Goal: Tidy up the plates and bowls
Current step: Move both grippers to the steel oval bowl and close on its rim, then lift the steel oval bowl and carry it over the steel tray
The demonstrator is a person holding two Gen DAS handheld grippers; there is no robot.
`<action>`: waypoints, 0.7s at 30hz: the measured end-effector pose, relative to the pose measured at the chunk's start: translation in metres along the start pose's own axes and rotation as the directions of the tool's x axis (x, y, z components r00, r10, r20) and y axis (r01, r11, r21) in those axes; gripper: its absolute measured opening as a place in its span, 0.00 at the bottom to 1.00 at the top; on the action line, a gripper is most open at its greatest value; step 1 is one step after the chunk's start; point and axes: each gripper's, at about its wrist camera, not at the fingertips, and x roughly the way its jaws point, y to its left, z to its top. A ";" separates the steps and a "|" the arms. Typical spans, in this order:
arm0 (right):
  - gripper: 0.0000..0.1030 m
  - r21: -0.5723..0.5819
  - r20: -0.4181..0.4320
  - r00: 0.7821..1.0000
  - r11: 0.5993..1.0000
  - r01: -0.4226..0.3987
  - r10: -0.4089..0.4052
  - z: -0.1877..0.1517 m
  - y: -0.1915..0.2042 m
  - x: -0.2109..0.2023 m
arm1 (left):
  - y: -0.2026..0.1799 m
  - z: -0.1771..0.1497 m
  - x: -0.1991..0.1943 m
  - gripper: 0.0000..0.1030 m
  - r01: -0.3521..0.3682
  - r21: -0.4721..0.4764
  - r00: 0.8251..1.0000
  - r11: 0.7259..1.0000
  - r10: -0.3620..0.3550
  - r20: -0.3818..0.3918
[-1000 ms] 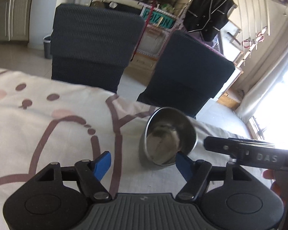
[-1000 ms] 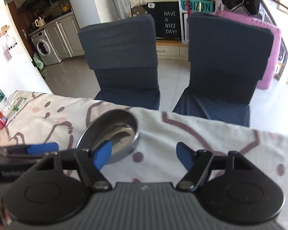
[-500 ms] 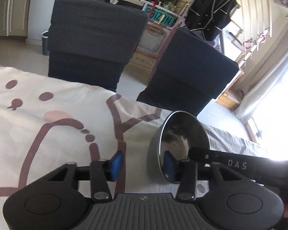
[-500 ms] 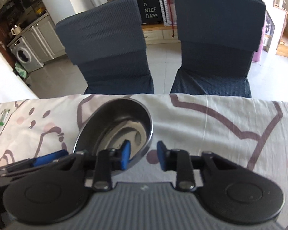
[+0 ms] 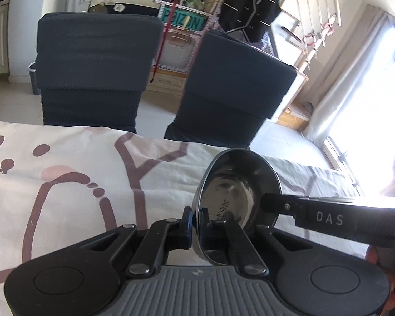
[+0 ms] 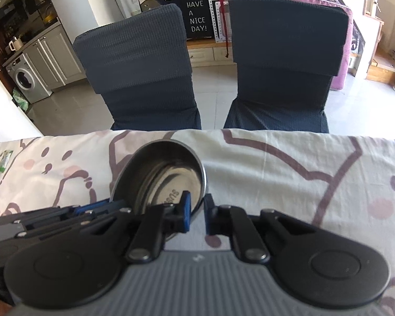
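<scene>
We see a steel bowl (image 5: pixel 237 192) on a table covered with a pale tablecloth (image 5: pixel 65 184) printed with maroon lines and dots. Both tongs grip this one bowl by its rim, on opposite sides. In the left wrist view the left gripper (image 5: pixel 194 222) sits at about 6 o'clock of the bowl, its jaws having just closed onto the rim wall, one blue pad outside and one inside, with the thin steel pinched between them. The right gripper (image 5: pixel 271 200) enters that same view from 3 o'clock as a black bar lettered "DAS", its tip over the bowl's right rim. In the right wrist view the bowl (image 6: pixel 160 179) lies just ahead, toward 11 o'clock of the right gripper (image 6: pixel 196 210), whose jaws have just been closing and now clamp the rim at the bowl's 4 o'clock edge, one blue finger (image 6: pixel 185 210) inside the bowl and the other outside. The left gripper (image 6: pixel 100 208) reaches in from 9 o'clock, its blue pads at the bowl's left rim. The bowl looks tipped, its mouth turned toward the cameras; we cannot tell whether its base touches the cloth. Beyond the table's far edge, at 12 o'clock, stand two dark covered chairs (image 6: pixel 137 60) side by side on a tiled floor.
</scene>
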 end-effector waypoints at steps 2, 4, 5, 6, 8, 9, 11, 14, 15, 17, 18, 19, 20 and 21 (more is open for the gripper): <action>0.12 0.003 0.010 1.000 1.000 0.005 -0.005 -0.005 0.000 -0.010 | -0.004 -0.003 -0.009 0.05 0.003 0.017 1.000 1.000 -0.003 0.002; 0.11 0.002 0.027 1.000 1.000 0.002 -0.002 -0.011 0.000 -0.021 | -0.007 -0.007 -0.019 0.05 0.013 0.025 1.000 1.000 -0.013 0.011; 0.11 0.013 0.030 1.000 1.000 0.001 -0.002 -0.015 -0.001 -0.027 | -0.008 -0.009 -0.024 0.05 0.021 0.026 1.000 0.999 -0.021 0.017; 0.11 0.016 0.037 0.999 1.000 0.000 -0.001 -0.019 -0.001 -0.034 | -0.010 -0.012 -0.029 0.04 0.028 0.026 0.999 0.999 -0.029 0.023; 0.11 0.016 0.057 0.998 1.000 0.010 -0.011 -0.028 0.000 -0.049 | -0.014 -0.017 -0.040 0.03 0.039 0.036 0.999 0.999 -0.040 0.035; 0.11 0.016 0.066 0.998 1.000 0.014 -0.015 -0.033 0.001 -0.057 | -0.016 -0.021 -0.046 0.03 0.043 0.046 0.998 0.998 -0.045 0.040; 0.10 0.016 0.085 0.996 1.000 0.019 -0.021 -0.043 0.003 -0.074 | -0.023 -0.027 -0.061 0.03 0.049 0.065 0.998 0.997 -0.052 0.048; 0.10 0.030 0.110 0.994 0.999 0.018 -0.022 -0.060 0.004 -0.103 | -0.032 -0.035 -0.084 0.02 0.057 0.087 0.997 0.995 -0.061 0.049; 0.09 0.040 0.120 0.993 0.999 0.016 -0.020 -0.067 0.006 -0.114 | -0.036 -0.038 -0.093 0.02 0.060 0.096 0.997 0.994 -0.065 0.050; 0.09 0.063 0.135 0.991 0.998 0.011 -0.019 -0.079 0.007 -0.135 | -0.042 -0.045 -0.112 0.02 0.068 0.112 0.996 0.991 -0.074 0.055; 0.09 0.073 0.143 0.989 0.997 0.009 -0.020 -0.085 0.008 -0.147 | -0.045 -0.048 -0.123 0.02 0.074 0.118 0.995 0.990 -0.081 0.060; 0.08 0.081 0.153 0.988 0.997 0.007 -0.020 -0.092 0.009 -0.159 | -0.048 -0.052 -0.135 0.02 0.079 0.123 0.994 0.989 -0.087 0.069; 0.08 0.094 0.163 0.986 0.996 0.003 -0.018 -0.098 0.011 -0.171 | -0.049 -0.056 -0.146 0.02 0.082 0.129 0.993 0.988 -0.092 0.077; 0.08 0.106 0.172 0.985 0.994 -0.003 -0.015 -0.104 0.012 -0.181 | -0.050 -0.061 -0.156 0.02 0.085 0.134 0.992 0.987 -0.097 0.083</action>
